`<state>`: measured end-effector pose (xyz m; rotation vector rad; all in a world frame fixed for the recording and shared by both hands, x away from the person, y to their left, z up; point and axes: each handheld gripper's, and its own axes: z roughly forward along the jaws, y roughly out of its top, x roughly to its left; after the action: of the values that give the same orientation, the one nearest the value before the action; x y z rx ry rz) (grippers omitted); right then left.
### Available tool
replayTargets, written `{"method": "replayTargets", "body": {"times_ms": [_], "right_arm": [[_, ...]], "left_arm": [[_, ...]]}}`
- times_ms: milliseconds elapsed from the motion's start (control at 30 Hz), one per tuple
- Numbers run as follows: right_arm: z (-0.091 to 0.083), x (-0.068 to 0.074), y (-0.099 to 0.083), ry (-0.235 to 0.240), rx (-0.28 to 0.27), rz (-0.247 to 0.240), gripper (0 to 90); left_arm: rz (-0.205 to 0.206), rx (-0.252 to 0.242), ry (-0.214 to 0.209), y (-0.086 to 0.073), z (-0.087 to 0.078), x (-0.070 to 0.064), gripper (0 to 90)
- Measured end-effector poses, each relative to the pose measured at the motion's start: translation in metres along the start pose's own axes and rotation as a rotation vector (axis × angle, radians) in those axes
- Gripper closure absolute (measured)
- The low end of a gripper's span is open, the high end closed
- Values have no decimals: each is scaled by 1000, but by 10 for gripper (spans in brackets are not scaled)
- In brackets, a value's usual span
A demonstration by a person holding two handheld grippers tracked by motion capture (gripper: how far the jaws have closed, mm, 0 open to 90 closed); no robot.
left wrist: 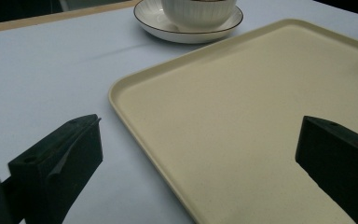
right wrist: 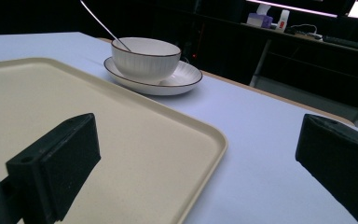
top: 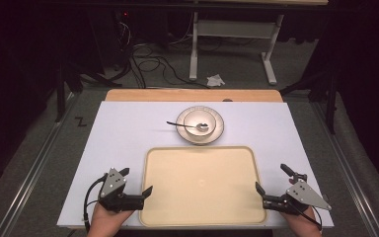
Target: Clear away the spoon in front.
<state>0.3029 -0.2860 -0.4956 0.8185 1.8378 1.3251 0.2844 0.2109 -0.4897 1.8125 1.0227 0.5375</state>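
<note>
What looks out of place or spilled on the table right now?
Nothing stands out. The bowl sits upright on its plate, spoon resting inside, handle over the rim. The tray lies flat and bare. No spills seen.

I see a cream tray (top: 202,217), matt plastic w/ fine speckle. Bowl (right wrist: 145,58) & saucer (right wrist: 186,77) look glossy white ceramic, dark rims; bowl ribbed. Spoon (top: 185,125) shiny metal. Worktop (top: 123,133) covering smooth, matt, pale; wood edge behind. Claw pads matt black.
</note>
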Motion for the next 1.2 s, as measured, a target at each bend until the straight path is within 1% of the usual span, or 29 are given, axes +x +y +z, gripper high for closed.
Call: {"method": "replayTargets", "body": {"times_ms": [133,200,233,267,367,400,433,733,833,1200], "right_arm": [[-1,-1,-1,9,-1,-10,5],[-2,0,-1,14,1,-8,5],[-3,0,0,12,1,-19,6],[-3,1,0,15,-7,-18,5],[-2,1,1,10,-5,-10,5],[-1,1,1,11,-4,-25,5],[-1,1,0,13,3,-21,5],[-1,1,0,14,1,-23,6],[-1,1,-1,18,3,-16,5],[0,2,-2,17,10,-17,5]], "left_arm": [[-11,-12,9,1,1,1,14],[-5,-4,16,1,1,1,15],[-5,-4,16,1,1,1,15],[-11,-1,12,0,2,1,15],[-12,4,7,-1,2,2,15],[-7,6,8,-1,1,2,15],[-5,4,9,-1,1,2,16],[-1,7,8,0,2,1,17],[4,12,13,-1,3,1,17],[-1,9,8,-1,3,2,17]]}}
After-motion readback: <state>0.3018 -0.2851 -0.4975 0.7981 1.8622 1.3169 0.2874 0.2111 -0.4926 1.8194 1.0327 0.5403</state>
